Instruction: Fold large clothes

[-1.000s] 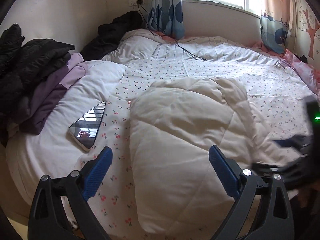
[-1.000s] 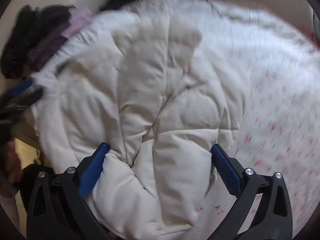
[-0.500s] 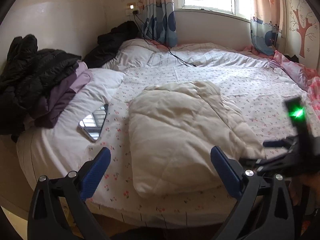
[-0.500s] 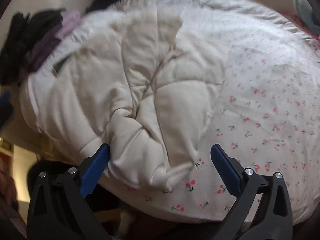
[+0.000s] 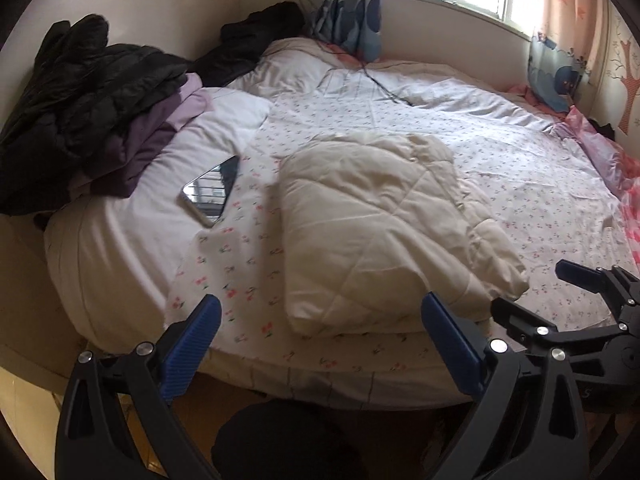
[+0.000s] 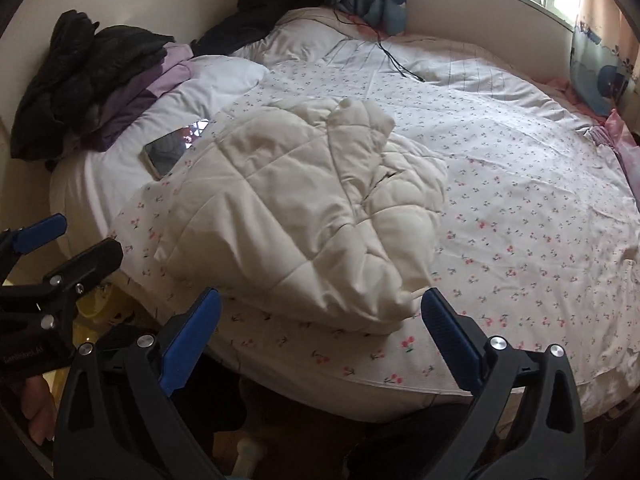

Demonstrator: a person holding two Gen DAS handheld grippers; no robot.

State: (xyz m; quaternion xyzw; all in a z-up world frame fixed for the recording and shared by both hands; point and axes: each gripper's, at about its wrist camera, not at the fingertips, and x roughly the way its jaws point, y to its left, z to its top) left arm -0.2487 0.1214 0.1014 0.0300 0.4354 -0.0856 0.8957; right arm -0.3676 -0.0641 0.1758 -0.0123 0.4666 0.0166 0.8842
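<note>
A cream quilted puffer jacket (image 5: 376, 224) lies folded into a rough rectangle on the floral bed sheet (image 5: 532, 184), near the bed's front edge; the right wrist view has the jacket (image 6: 304, 216) in its centre. My left gripper (image 5: 320, 332) hangs open in front of the bed edge, off the jacket, with nothing between its blue pads. My right gripper (image 6: 320, 328) is open too, just short of the jacket's near corner. Each gripper appears in the other's view: the right gripper (image 5: 592, 308) at the right, the left gripper (image 6: 40, 256) at the left.
A phone (image 5: 212, 196) lies face up on the white duvet left of the jacket. Black and purple coats (image 5: 88, 108) are heaped at the far left. A black cable (image 5: 384, 88) runs across the pillows. Window and curtains (image 5: 560, 20) stand behind; pink bedding (image 5: 608, 152) lies at the right.
Both grippers have pulled back from the jacket toward the bed's front edge, so the whole bed now shows. The jacket stays folded and lies still.
</note>
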